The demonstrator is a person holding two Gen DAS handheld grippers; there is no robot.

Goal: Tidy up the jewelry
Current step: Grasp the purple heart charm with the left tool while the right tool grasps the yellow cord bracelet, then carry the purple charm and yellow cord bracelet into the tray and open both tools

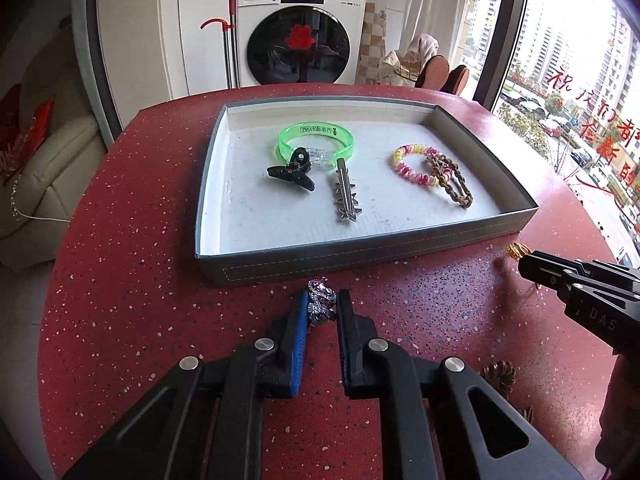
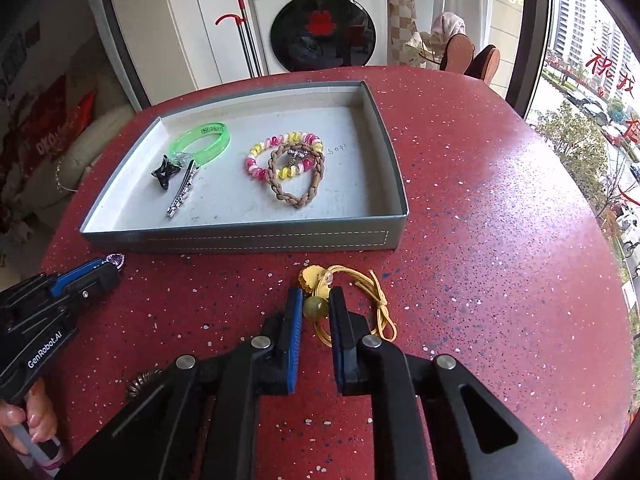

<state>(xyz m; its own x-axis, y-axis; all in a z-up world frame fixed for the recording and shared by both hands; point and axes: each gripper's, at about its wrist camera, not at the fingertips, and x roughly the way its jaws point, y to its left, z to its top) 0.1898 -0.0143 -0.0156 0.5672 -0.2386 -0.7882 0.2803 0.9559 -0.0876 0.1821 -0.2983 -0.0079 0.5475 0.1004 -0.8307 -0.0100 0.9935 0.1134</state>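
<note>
1. The left claw (image 1: pixel 323 307) is seen low over the red speckled surface (image 1: pixel 132 248), just in front of the near wall of the shallow grey cardboard tray (image 1: pixel 360 252); its jaws are narrowed onto a silver rhinestone piece with a purple stone (image 1: pixel 320 300), which is gripped between the blue pads.
2. In the right wrist view the same left claw (image 2: pixel 114 266) is shown at the left edge, with the purple stone protruding from its tip.
3. Inside the tray, at the left, a translucent green plastic bangle (image 1: pixel 316 140) is seen, with a black plastic claw hair clip (image 1: pixel 292 172) just before it and a silver metal star-studded hair clip (image 1: pixel 346 196) beside that.
4. Further right in the tray, a pink, yellow and white spiral hair tie (image 2: pixel 282 154) is overlapped by a tan braided cord bracelet (image 2: pixel 296 178).
5. The right claw (image 2: pixel 316 306) is positioned on the surface before the tray's near right corner, jaws narrowed around the round olive-yellow bead of a golden elastic cord hair tie with a yellow flower charm (image 2: pixel 360 300); whether the bead is firmly pinched cannot be told.
6. A bronze ridged round ornament (image 1: pixel 498 376) lies on the surface beside the left claw.
</note>
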